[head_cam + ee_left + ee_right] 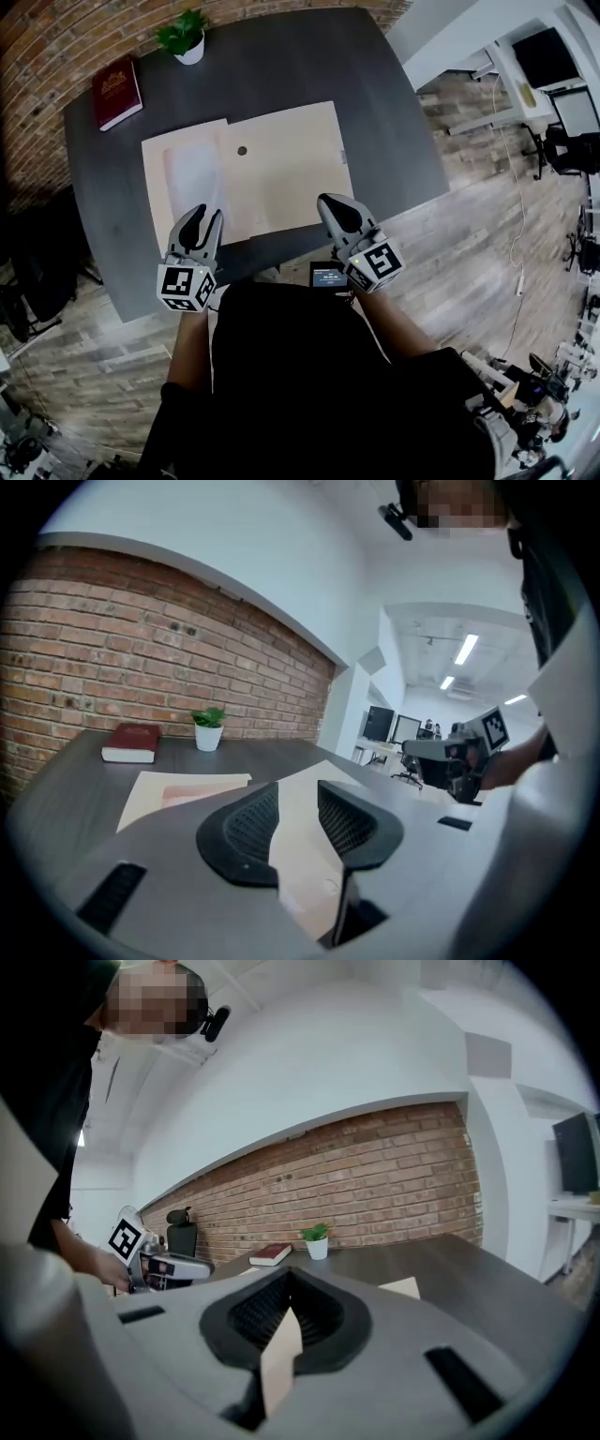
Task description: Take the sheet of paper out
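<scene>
A tan envelope lies flat on the dark table, its flap folded open to the left. A pale sheet of paper lies on the flap side, partly outside the envelope. My left gripper hovers over the envelope's near left edge, by the sheet's near end; it is open, and the envelope shows through its gap. My right gripper is over the envelope's near right edge with its jaws together, and I see nothing clearly held.
A red book and a small potted plant stand at the table's far left corner. A small dark device sits at the near table edge. Office desks and chairs stand on the wooden floor to the right.
</scene>
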Available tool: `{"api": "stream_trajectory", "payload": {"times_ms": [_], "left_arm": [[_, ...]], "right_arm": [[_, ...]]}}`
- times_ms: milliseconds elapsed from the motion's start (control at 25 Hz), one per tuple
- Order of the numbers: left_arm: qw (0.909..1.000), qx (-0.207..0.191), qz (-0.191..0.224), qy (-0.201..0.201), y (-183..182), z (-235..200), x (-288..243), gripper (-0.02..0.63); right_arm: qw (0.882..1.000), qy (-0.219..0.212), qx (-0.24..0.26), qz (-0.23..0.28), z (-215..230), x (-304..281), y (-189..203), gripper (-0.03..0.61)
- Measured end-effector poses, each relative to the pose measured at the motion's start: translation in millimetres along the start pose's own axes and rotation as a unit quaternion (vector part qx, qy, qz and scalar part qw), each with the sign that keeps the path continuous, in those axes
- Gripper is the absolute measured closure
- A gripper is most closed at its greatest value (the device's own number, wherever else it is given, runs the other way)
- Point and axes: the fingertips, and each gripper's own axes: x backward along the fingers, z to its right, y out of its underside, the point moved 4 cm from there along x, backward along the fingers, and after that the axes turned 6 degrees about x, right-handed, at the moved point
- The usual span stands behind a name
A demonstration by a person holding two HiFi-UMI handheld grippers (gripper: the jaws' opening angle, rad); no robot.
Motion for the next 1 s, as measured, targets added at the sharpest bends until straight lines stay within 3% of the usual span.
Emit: {"api": "stream_trajectory", "payload": {"times_ms": [280,400,760,1000], "left_arm": [[0.9961,-0.017,-0.083,-0.022,10.4,-26.9,-53.2,0.489],[0.9894,-0.035,-0.136,-0.034,19.9,-35.5,-73.9,0.488],[0.9529,-0.028,-0.285,-0.101,63.0,-60.3,-111.0,0.489],[0.9264,-0.004,-0.345,-0.151,92.7,-75.6,-122.8,0.492]], "right_arm": [[1.000,-0.006,0.005,-0.016,35.8,-42.1,-1.8,0.575],[1.000,-0.015,0.008,-0.020,47.7,-55.0,0.5,0.575],[0.997,-0.073,-0.018,-0.028,89.9,-83.4,17.2,0.575],[0.993,-0.112,-0.013,-0.036,121.6,-97.6,24.3,0.575]]}}
